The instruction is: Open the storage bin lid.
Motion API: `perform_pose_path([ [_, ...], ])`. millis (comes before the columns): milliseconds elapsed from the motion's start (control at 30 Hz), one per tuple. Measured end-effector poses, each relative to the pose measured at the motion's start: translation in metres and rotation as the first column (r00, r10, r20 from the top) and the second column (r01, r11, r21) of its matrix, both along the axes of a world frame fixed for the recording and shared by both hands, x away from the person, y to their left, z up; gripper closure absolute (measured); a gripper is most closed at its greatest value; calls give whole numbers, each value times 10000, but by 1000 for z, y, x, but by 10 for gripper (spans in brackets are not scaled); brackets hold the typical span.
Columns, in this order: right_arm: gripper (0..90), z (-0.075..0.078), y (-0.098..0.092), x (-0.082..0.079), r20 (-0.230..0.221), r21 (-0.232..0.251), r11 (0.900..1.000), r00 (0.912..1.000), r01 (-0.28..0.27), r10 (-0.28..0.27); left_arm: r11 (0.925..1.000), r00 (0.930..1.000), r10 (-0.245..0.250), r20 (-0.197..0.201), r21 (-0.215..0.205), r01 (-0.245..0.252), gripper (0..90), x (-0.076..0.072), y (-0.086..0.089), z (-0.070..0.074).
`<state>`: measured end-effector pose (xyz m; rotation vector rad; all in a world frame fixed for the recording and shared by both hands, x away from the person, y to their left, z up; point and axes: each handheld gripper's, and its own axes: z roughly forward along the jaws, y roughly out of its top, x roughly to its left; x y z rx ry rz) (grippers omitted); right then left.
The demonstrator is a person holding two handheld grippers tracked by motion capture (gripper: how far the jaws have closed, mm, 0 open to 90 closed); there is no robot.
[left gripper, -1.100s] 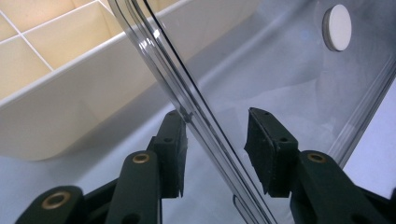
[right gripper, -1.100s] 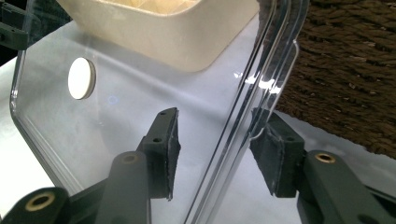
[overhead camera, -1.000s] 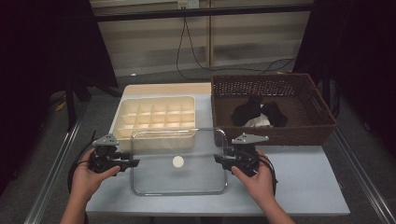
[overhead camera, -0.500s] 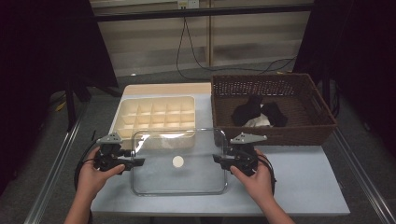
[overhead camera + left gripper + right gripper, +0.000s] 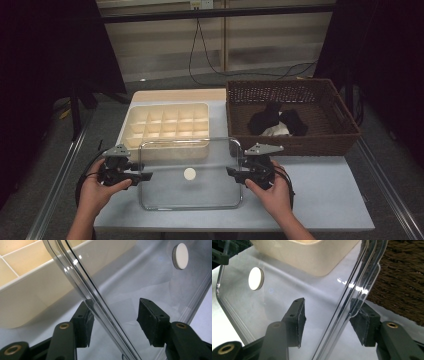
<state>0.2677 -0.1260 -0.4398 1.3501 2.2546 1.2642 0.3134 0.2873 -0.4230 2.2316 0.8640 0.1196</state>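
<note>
lid: clear rectangular plastic lid (image 5: pixel 190 175) with a white round dot, flat on the grey table (image 5: pixel 320 200), near edge at 6 o'clock, far edge resting against the cream plastic compartment tray (image 5: pixel 167 125) at 12.
left claw: my left gripper (image 5: pixel 142 176) sits at the lid's 9 o'clock rim; the rim (image 5: pixel 100 307) runs between the jaws but both pads stand off it, so released.
right claw: my right gripper (image 5: pixel 231 172) is at the 3 o'clock rim; rim (image 5: pixel 347 302) is in the gap, pads apart from it, also let go.
change: both sets of jaws have just been opening, hands haven't shifted; lid lies where it was a second ago.
meaning: I judge the lid is set down and freed, the placing step looks done.
edges: brown wicker basket (image 5: pixel 300 145) holding black and white cloth sits close at 1 o'clock of my right hand.
room: bare table at 3 and 9, so pulling straight outward looks safest.
</note>
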Motion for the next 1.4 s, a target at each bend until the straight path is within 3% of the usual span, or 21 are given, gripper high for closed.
perform_pose_path([
  [133,475,0,2,0,-38,-45,9999,9999,-96,96,9996,9992,229,338,-178,-223,458,3,2,0],
  [233,472,-1,3,-1,-99,-55,9999,9998,-145,144,9997,9992,225,319,-137,-221,453,5,3,-1],
  [367,467,-3,4,-1,-185,-128,9998,9997,-177,175,9988,9995,323,53,-363,-321,456,8,6,-5],
  [667,454,-5,5,-2,-272,-147,9995,9993,-264,260,9992,9993,375,30,-164,-375,490,4,7,-1],
  [767,417,-6,4,-1,-301,-289,9994,9993,-213,205,9996,9995,209,-226,-189,-213,508,2,5,-1],
  [1400,397,-11,0,2,-289,-259,9996,9996,-70,62,9998,9987,-33,-513,208,44,494,1,2,-8],
])
